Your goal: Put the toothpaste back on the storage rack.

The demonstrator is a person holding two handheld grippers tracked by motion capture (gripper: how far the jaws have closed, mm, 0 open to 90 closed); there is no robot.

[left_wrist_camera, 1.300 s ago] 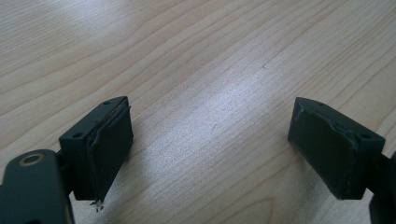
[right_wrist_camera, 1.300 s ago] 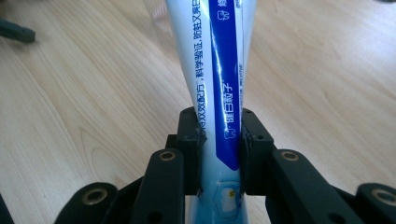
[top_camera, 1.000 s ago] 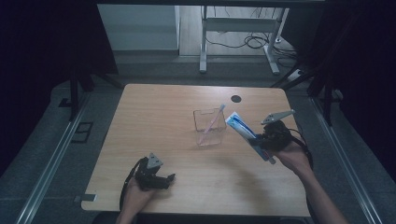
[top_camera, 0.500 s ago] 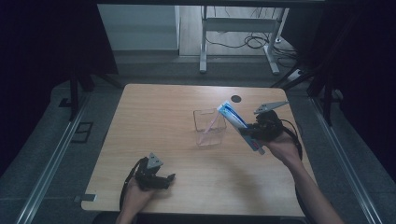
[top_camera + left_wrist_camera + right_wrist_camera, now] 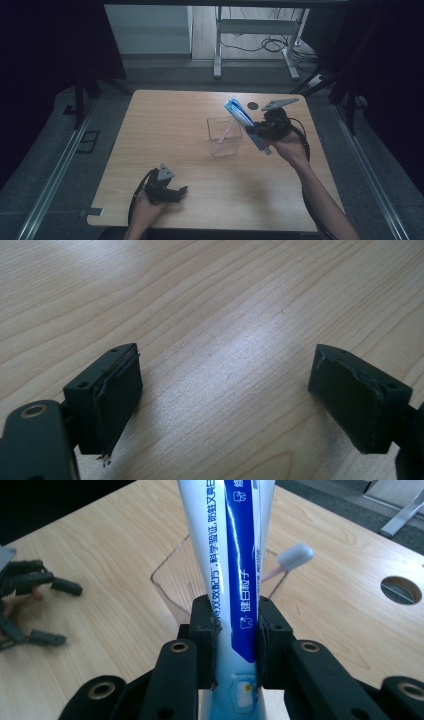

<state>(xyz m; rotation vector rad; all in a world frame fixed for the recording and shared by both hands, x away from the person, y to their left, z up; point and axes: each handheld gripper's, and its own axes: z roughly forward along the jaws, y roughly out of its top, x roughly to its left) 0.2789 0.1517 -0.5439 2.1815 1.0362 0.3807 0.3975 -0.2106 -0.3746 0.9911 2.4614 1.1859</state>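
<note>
1. Right gripper [image 5: 255, 134]: clamped on a tube [image 5: 244, 124] of toothpaste, white with a blue stripe. In the right gripper view both pads press the tube's [image 5: 235, 570] flanks near its lower part.
2. Tube: held clear of the table [image 5: 165, 130], tilted, its upper end pointing to about 11 o'clock in the high view, lying over the right rim of the cup [image 5: 224, 136]. Whether tube and rim touch cannot be told.
3. Cup: clear, square-sided, upright near the table's centre, at about 9 o'clock from the right gripper. A toothbrush [image 5: 227, 133] with a pink handle leans inside it; in the right gripper view its pale head [image 5: 296, 556] juts past the rim at about 2 o'clock from the tube.
4. Left gripper [image 5: 176, 192]: rests near the table's front edge at about 7 o'clock from the cup, well apart from it. In the left gripper view its jaws stand wide, with bare wood [image 5: 225, 365] between them and nothing held.
5. Hole [image 5: 253, 105]: a dark round opening in the table top, at about 1 o'clock from the cup, just beyond the tube's upper end.
</note>
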